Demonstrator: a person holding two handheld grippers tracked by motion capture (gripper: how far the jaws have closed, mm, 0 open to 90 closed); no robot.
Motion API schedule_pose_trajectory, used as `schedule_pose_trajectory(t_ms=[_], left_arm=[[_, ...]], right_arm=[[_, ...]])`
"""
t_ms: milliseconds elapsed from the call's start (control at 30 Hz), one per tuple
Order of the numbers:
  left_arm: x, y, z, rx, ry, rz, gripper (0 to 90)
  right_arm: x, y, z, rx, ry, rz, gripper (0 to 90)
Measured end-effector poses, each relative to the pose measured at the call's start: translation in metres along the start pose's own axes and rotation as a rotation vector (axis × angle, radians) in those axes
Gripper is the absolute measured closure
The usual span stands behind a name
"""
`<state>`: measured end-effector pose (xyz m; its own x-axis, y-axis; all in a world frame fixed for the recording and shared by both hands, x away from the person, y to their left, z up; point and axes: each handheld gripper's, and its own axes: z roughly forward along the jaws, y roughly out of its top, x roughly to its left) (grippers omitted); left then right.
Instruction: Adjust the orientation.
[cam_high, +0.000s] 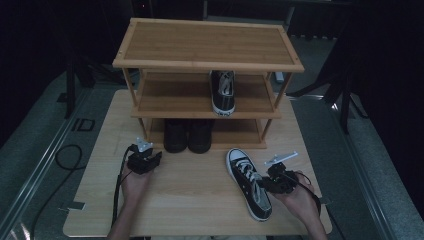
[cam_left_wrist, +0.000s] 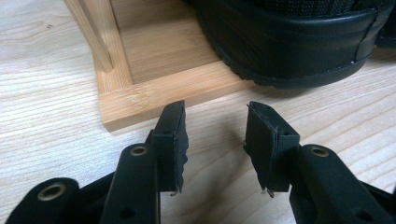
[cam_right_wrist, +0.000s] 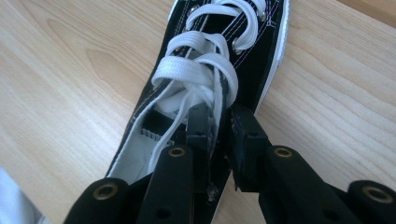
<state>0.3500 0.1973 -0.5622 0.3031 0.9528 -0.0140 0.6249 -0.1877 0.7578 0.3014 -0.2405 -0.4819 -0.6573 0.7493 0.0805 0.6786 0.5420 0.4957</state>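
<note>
Surroundings: dark room, pale wood counter (cam_high: 200, 200) carrying a 3-tier bamboo shoe rack.
Right tongs (cam_right_wrist: 223, 122): at the counter's near right, jaws straddling the sneaker's collar edge beside the top lace; whether the pads press it firmly I cannot tell.
Sneaker (cam_high: 248, 182): black canvas high-top, white laces, flat on the counter in front of the rack, toe toward it.
Left tongs (cam_left_wrist: 215, 130): released, empty, hovering over bare counter just before the rack's bottom corner.
Rack (cam_high: 207, 45): matching sneaker (cam_high: 223, 92) on the middle shelf, 2 black shoes (cam_high: 187, 135) on the bottom.
Advice: clamp canvas, not lace; lift level, set it beside its mate.
</note>
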Motion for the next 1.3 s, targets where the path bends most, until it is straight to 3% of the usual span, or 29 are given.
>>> schedule_pose_trajectory(t_ms=[300, 500, 567, 733, 1300], left_arm=[[0.000, 0.000, 0.000, 0.002, 0.000, 0.000, 58.6], [0.000, 0.000, 0.000, 0.007, -0.002, 0.003, 58.5], [0.000, 0.000, 0.001, 0.009, -0.002, 0.001, 58.5], [0.000, 0.000, 0.001, 0.009, 0.000, 0.004, 58.5], [0.000, 0.001, 0.001, 0.014, 0.000, 0.003, 58.2]], right_arm=[[0.005, 0.007, 0.007, 0.057, -0.029, -0.059, 87.3], [-0.002, 0.010, 0.003, 0.062, -0.032, -0.066, 88.5], [-0.010, 0.009, 0.001, 0.046, -0.002, -0.052, 88.7], [-0.010, 0.008, -0.001, 0.027, 0.022, -0.046, 88.9], [-0.015, 0.011, -0.023, -0.042, 0.045, -0.048, 88.9]])
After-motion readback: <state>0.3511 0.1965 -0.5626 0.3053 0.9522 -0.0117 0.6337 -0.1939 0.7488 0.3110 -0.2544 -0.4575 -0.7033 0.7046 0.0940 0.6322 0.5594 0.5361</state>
